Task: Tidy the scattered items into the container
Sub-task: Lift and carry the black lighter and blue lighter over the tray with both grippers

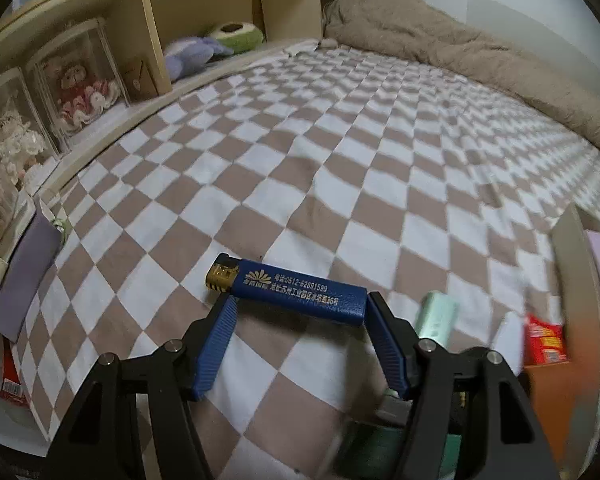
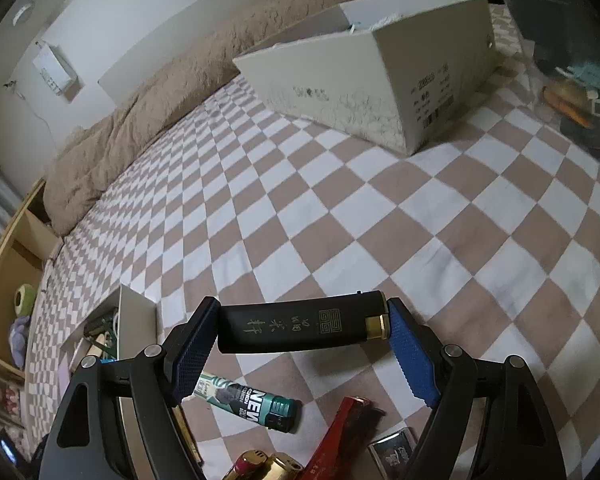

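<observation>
My left gripper (image 1: 298, 304) is shut on a blue lighter (image 1: 288, 292) with gold print, held crosswise above the checkered bedspread (image 1: 340, 160). My right gripper (image 2: 304, 328) is shut on a black lighter (image 2: 300, 330) with gold characters, held end to end between its blue pads. Below it on the bedspread lie a green-and-black lighter (image 2: 248, 398), a red lighter (image 2: 340, 436), a gold one (image 2: 276, 466) and a small silver one (image 2: 392, 450). A small open box (image 2: 136, 320) with items inside stands at lower left. It also shows in the left wrist view (image 1: 580, 280), blurred, at the right.
A large white shoebox (image 2: 380, 80) stands on the bed at the back right. A beige fleece blanket (image 1: 460, 48) lies along the wall. Wooden shelves (image 1: 148, 32) with plush toys and display cases line the left. A pale green object (image 1: 438, 316) lies by the left gripper.
</observation>
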